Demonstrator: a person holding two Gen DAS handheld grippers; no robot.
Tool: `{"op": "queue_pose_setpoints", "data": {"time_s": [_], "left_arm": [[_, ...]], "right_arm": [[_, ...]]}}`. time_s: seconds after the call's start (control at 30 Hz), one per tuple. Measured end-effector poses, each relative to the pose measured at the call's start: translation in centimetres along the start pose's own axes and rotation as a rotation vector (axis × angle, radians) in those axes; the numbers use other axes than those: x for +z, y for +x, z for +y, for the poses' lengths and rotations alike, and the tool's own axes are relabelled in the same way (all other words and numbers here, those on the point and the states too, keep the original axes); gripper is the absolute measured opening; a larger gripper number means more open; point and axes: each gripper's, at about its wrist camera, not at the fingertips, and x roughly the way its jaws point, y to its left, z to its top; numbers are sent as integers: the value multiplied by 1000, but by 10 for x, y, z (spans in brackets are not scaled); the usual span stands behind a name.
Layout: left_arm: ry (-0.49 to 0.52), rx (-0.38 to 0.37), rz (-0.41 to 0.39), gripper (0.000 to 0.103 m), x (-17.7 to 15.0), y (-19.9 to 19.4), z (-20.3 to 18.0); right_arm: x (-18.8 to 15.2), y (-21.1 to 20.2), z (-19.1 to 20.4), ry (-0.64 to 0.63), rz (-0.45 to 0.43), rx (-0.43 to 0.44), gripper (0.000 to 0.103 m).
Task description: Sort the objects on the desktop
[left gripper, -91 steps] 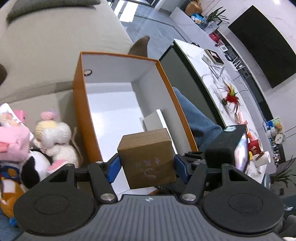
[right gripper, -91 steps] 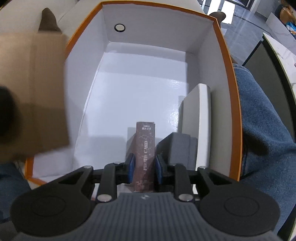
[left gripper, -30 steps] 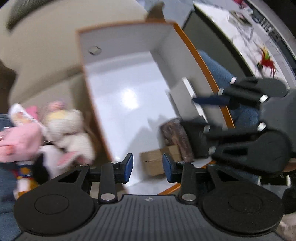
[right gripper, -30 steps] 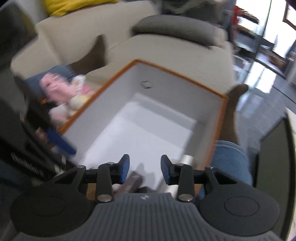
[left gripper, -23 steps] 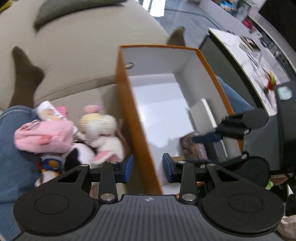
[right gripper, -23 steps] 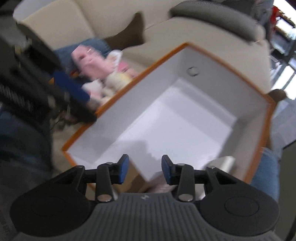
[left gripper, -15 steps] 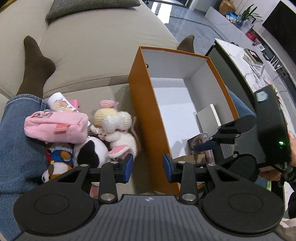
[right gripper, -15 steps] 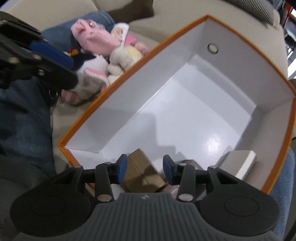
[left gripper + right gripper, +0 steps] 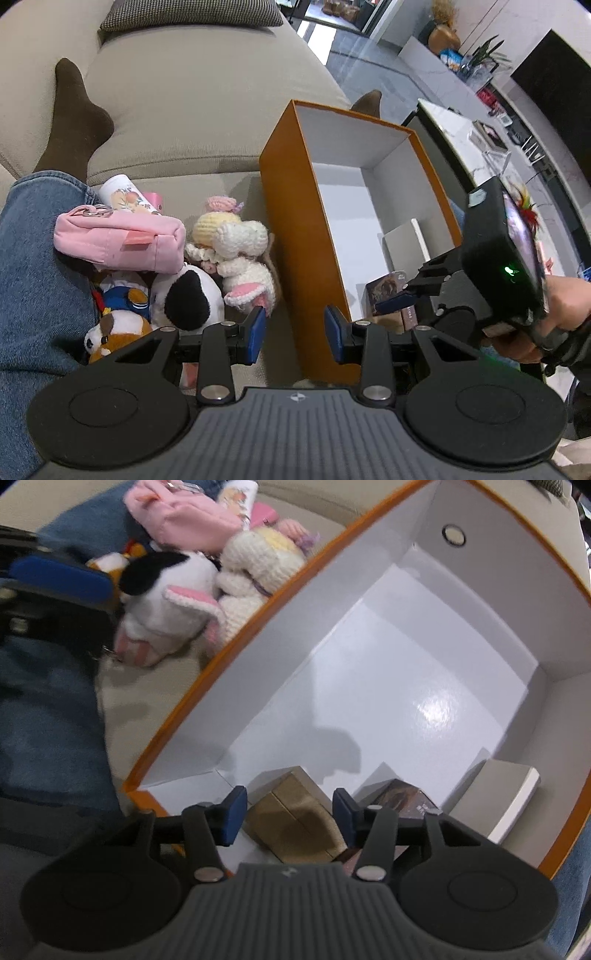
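My left claw point(image 9: 294, 329) hangs outside the orange box point(image 9: 295, 236), jaws apart, nothing between them; the box's outer wall shows through the gap. Left of it a pile of toys sits on the sofa point(image 9: 192, 96): pink pouch point(image 9: 118, 240), white crochet doll point(image 9: 240, 251), black-and-white plush point(image 9: 188, 295), small brown-and-white plush point(image 9: 114, 328). The pile leans against my jeans leg point(image 9: 33, 280).

My right claw point(image 9: 288, 809) points down into the near corner of the box point(image 9: 406, 686); its jaws have just been opening and stand apart, empty. Below the gap lies the brown cardboard cube point(image 9: 295, 816) on the white box floor, pads not touching it. Just beside the cube on the right is the dark card pack point(image 9: 402, 797). A flat white box point(image 9: 511, 794) leans against the right inner wall, apart from the pack.

From the left view, the right claw point(image 9: 397, 303) sits inside the box over the cube point(image 9: 384, 318) and pack point(image 9: 386, 290); my right hand point(image 9: 565, 302) grips the handle.
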Motion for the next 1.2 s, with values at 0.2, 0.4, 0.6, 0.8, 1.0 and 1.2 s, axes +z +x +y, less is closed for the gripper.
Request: {"op": "queue_pose_setpoints", "data": {"time_s": [0.2,0.4,0.6,0.8,1.0,1.2], "left_arm": [[-8,-20,-21,40,-5,-5,8],[-25,-51,-46,40,-7,-10,13],[-22,-69,-34,40,-4,-3,14],[-34,-67,-41,40,-1,-1,19],[-16,-52,-35,40,-2,0,24],[-21,-55,-36,43,1,1,29]], "right_arm": [[-2,-4,-16,182,-21,-27,45],[-11,-8,-41,458,-58,-2,45],[-12,-11,-44,550,-39,2,46],[0,-26,-24,346,-52,-26,60],[18,-14,12,43,39,-102,67],[25,2,4,57,104,-69,53]]}}
